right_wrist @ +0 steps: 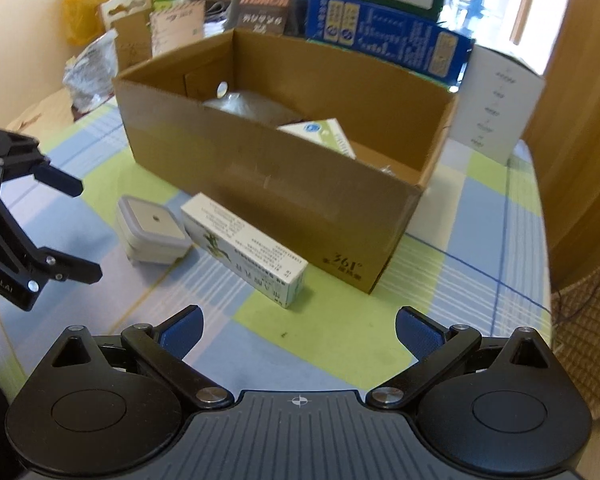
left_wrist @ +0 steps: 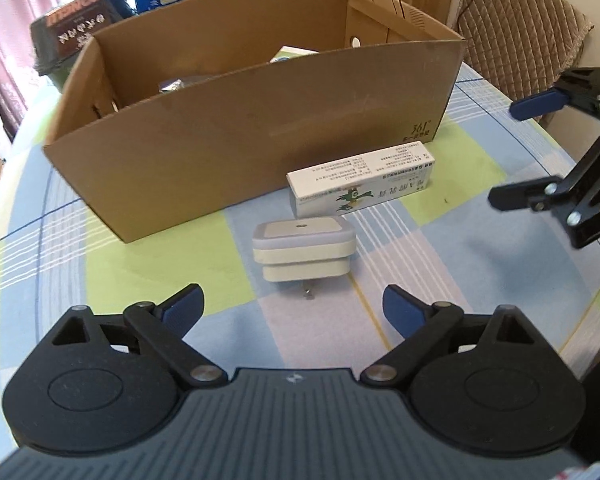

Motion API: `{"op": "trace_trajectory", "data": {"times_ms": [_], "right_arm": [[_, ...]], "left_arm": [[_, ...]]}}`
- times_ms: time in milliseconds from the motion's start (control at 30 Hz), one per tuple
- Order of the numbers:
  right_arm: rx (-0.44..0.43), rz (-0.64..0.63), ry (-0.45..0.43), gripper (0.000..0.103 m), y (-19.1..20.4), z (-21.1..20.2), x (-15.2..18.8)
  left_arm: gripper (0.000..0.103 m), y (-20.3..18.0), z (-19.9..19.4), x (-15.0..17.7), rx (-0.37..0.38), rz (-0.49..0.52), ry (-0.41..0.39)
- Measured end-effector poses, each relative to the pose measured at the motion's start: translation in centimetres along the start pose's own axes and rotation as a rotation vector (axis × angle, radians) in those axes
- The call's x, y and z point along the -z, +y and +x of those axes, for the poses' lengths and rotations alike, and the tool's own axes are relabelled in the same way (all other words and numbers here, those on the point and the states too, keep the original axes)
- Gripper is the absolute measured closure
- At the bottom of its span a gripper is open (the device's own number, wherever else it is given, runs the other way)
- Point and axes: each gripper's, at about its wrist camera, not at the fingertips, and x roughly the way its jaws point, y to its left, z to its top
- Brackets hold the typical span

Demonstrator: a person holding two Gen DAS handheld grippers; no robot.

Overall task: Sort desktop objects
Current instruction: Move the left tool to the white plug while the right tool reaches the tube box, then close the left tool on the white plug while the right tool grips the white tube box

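Observation:
A white plug-in adapter (left_wrist: 304, 252) lies on the checked tablecloth just ahead of my left gripper (left_wrist: 292, 304), which stands open with nothing between its fingers. Behind the adapter lies a long white medicine carton (left_wrist: 362, 184), close to the front wall of an open cardboard box (left_wrist: 260, 128). In the right wrist view the carton (right_wrist: 246, 250) lies ahead and left of my open, empty right gripper (right_wrist: 300, 320), with the adapter (right_wrist: 152, 236) further left and the left gripper (right_wrist: 76, 228) beside it. The right gripper (left_wrist: 508, 156) shows at the right edge of the left wrist view.
The cardboard box (right_wrist: 284, 184) holds a greyish bag (right_wrist: 244, 106) and a white-green packet (right_wrist: 324, 134). Blue cartons (right_wrist: 384, 40) and a white box (right_wrist: 496, 108) stand behind it. A padded chair (left_wrist: 516, 32) is beyond the table's right edge.

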Motion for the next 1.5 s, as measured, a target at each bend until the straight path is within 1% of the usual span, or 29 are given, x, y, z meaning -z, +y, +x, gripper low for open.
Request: {"op": "trace_trajectory", "data": {"times_ms": [67, 133, 200, 300, 433, 500, 733, 833, 900, 1000, 1100, 1200, 1333, 1433, 1500], "right_arm": [[-0.008, -0.021, 0.008, 0.004, -0.2, 1.0, 0.0], [-0.025, -0.035, 0.013, 0.008, -0.3, 1.9, -0.1], [-0.046, -0.041, 0.016, 0.013, -0.4, 2.7, -0.3], [-0.064, -0.057, 0.023, 0.015, -0.4, 4.0, -0.7], [-0.089, -0.075, 0.025, 0.019, -0.5, 5.5, -1.3], [-0.101, -0.081, 0.020, 0.022, -0.5, 6.0, -1.6], [-0.130, -0.142, 0.030, 0.030, 0.0, 7.7, -2.4], [-0.140, -0.156, 0.049, 0.045, 0.2, 8.0, -2.5], [-0.131, -0.151, 0.056, 0.058, 0.2, 7.8, -2.4], [-0.126, -0.096, 0.066, 0.068, 0.0, 6.9, -1.8], [-0.117, -0.038, 0.084, 0.073, 0.0, 5.5, -0.7], [-0.101, 0.006, 0.090, 0.077, 0.0, 3.7, 0.7], [-0.044, 0.081, 0.113, 0.079, -0.2, 1.1, 3.1], [-0.058, 0.096, 0.133, 0.079, 0.3, -0.6, 4.4], [-0.067, 0.091, 0.127, 0.078, 0.8, -1.1, 5.0]], "left_arm": [[0.014, 0.2, 0.5, -0.3, 0.013, -0.012, -0.008], [0.017, 0.4, 1.0, -0.6, 0.029, -0.019, -0.022], [0.023, 0.5, 1.4, -1.0, 0.032, -0.024, -0.026], [0.025, 0.7, 2.0, -1.7, 0.031, -0.023, -0.026], [0.031, 0.9, 2.8, -2.1, 0.042, -0.024, -0.016], [0.041, 0.9, 3.1, -2.2, 0.050, -0.026, -0.011], [0.042, 1.1, 3.3, -2.0, 0.064, -0.014, -0.009], [0.042, 1.2, 3.1, -1.7, 0.063, -0.007, -0.008], [0.042, 1.3, 3.0, -1.4, 0.056, -0.007, -0.008], [0.042, 1.3, 2.7, -1.1, 0.045, -0.016, -0.004], [0.042, 1.0, 2.4, -0.6, 0.033, -0.018, -0.005], [0.042, 0.7, 2.0, -0.1, 0.025, -0.024, -0.008], [0.042, 0.5, 1.6, 0.7, 0.030, -0.039, -0.008], [0.042, 0.3, 1.2, 1.1, 0.034, -0.038, -0.010], [0.042, 0.1, 1.1, 1.4, 0.037, -0.038, -0.012]]}}
